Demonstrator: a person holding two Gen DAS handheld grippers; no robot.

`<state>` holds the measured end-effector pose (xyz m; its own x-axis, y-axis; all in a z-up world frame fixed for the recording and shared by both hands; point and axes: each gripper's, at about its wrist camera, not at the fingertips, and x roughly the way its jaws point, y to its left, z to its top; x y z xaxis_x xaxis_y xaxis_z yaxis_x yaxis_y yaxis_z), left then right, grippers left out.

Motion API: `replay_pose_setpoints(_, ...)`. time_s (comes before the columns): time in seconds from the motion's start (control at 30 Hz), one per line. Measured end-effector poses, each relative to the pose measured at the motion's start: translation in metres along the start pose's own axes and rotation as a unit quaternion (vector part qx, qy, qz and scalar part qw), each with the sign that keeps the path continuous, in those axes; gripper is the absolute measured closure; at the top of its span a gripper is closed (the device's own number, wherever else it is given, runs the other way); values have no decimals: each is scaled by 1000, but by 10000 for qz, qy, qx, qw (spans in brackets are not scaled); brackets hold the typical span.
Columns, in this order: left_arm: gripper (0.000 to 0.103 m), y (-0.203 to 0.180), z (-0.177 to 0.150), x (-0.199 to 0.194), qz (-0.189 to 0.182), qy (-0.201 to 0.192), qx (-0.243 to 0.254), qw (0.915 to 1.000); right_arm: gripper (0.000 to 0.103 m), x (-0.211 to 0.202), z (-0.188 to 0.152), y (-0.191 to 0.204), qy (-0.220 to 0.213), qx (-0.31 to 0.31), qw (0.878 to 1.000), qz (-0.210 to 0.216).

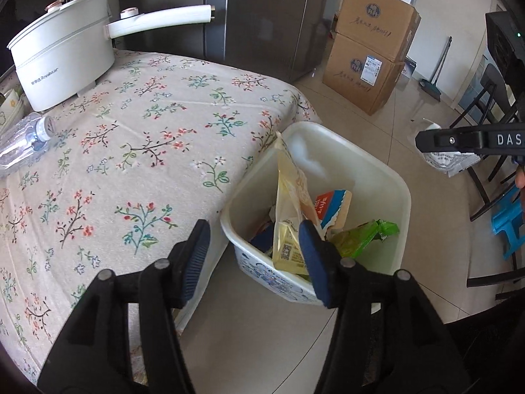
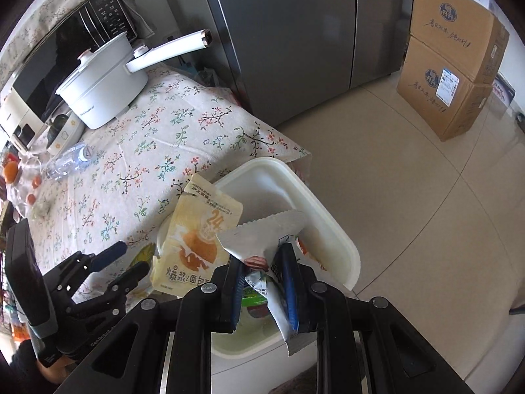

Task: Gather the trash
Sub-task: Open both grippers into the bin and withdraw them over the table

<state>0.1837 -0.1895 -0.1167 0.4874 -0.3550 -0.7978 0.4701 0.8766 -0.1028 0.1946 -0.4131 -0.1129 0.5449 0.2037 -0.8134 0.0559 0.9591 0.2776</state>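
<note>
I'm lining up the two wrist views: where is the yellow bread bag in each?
Left wrist view: yellow bread bag stands upright in the white bin, centre-right.
Right wrist view: yellow bread bag leans at the bin's left edge, lower centre.
Shared landmark: white electric pot on the floral tablecloth.

The right gripper pinches a silver wrapper above the white bin, which stands on the floor against the table's corner. A yellow bread bag leans on the bin's rim. The left gripper hangs spread, holding nothing, over the table's near edge.
</note>
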Motion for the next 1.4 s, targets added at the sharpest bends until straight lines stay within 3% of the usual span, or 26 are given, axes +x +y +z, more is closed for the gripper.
replay_pose_setpoints(0.17, 22, 25, 1, -22, 284, -137, -269, 9991, 80, 10, 5, 5, 85, 0, 10000, -45)
replay_pose_setpoints(0.43, 14, 77, -12, -54, 662, -181, -852, 9940, 79, 28, 12, 20, 230, -69, 9996, -156)
replay_pose_setpoints(0.53, 6, 91, -18, -67, 852, -232, -972, 9913, 77, 32, 14, 27, 239, -124, 9993, -248)
replay_pose_setpoints(0.6, 2, 100, -21, -73, 1001, -239, -1040, 9892, 66, 36, 15, 33, 276, -205, 9990, -276)
replay_pose_setpoints(0.63, 2, 104, -23, -75, 1057, -248, -1064, 9884, 39, 37, 15, 36, 298, -224, 9990, -255)
replay_pose_setpoints(0.67, 2, 108, -25, -78, 1108, -273, -1087, 9875, 18, 37, 15, 39, 276, -242, 9990, -241)
replay_pose_setpoints(0.9, 1, 135, -32, -99, 1349, -377, -1291, 9817, 16, 34, 16, 68, 234, -429, 9988, -79)
replay_pose_setpoints(1.13, 1, 153, -40, -115, 1662, -456, -1419, 9748, 1, 28, 20, 107, 19, -748, 9972, 94)
replay_pose_setpoints(1.4, 1, 174, -54, -129, 2094, -474, -1501, 9651, 0, 27, 20, 162, -246, -1217, 9920, 238)
